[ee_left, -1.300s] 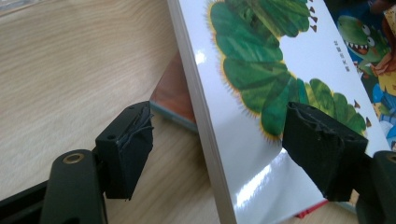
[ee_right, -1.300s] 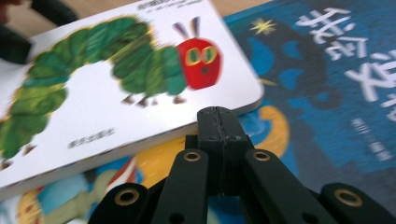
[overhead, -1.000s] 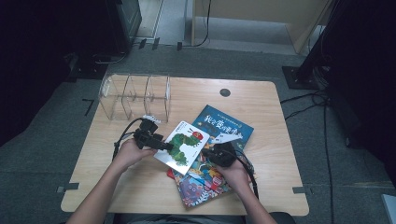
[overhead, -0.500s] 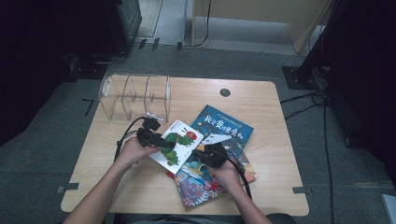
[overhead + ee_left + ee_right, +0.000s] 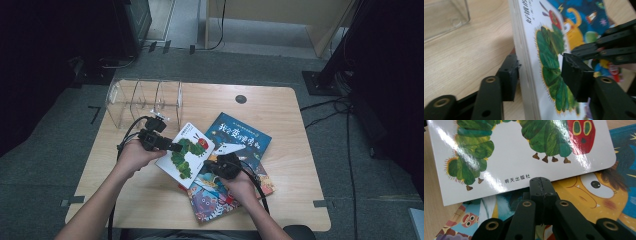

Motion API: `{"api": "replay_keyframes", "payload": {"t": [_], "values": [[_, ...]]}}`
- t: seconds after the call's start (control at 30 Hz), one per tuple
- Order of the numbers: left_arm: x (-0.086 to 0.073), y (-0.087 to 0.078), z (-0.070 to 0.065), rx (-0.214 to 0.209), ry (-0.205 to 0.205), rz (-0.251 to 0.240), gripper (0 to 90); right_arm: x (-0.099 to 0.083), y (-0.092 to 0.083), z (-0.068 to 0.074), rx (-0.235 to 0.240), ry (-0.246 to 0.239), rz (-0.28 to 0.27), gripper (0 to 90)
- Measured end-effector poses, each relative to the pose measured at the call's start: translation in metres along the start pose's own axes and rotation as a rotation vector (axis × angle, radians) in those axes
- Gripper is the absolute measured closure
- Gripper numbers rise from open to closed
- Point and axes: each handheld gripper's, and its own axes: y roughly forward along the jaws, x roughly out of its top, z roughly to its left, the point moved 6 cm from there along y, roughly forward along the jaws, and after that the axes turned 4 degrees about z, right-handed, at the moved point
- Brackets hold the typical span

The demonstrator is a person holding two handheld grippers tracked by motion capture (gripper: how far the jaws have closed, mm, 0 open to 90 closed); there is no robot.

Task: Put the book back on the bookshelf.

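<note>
1. Straddling the spine edge of the white glossy board book with the green caterpillar on its cover (image 5: 549,50), the left gripper (image 5: 170,146) has one jaw under the book and one over the cover; the upper jaw stands slightly off the surface, so it looks parted, not clamped.
2. Pressed together with nothing between them, the right gripper (image 5: 216,166) has its jaws at the book's lower edge, tips seemingly tucked just under it.
3. The caterpillar book sits at the centre of the frame, tilted up, resting partly on a colourful illustrated picture book (image 5: 225,195), with a dark blue hardcover book (image 5: 245,135) behind it.
4. A clear plastic divided rack (image 5: 145,100) stands empty at upper left on the light wooden table (image 5: 300,165).
5. I'd guess the books go into the rack; none is there yet, and the first is only being lifted.
</note>
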Motion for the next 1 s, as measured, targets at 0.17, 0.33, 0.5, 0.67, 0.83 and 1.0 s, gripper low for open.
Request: {"api": "replay_keyframes", "payload": {"t": [0.17, 0.33, 0.5, 0.67, 0.83, 1.0], "values": [[0.009, -0.002, -0.024, -0.053, 0.032, 0.072, 61.3, 0.002, 0.002, 0.000, 0.000, -0.008, -0.012, 88.2], [0.016, 0.001, -0.032, -0.026, 0.026, 0.099, 68.3, 0.003, 0.003, 0.000, -0.002, -0.019, -0.009, 87.3], [0.023, 0.002, -0.034, -0.039, 0.013, 0.120, 73.9, 0.005, 0.004, 0.001, -0.001, -0.030, -0.012, 85.0], [0.026, -0.007, -0.037, 0.005, 0.042, 0.153, 76.9, 0.006, 0.004, 0.001, -0.008, -0.083, 0.000, 72.3], [0.021, -0.023, -0.028, 0.042, 0.030, 0.131, 77.0, 0.005, -0.002, -0.009, -0.051, -0.103, 0.011, 66.9], [0.012, -0.037, -0.012, 0.085, -0.010, 0.111, 77.0, 0.005, -0.003, -0.019, -0.077, -0.101, -0.012, 60.2]]}}
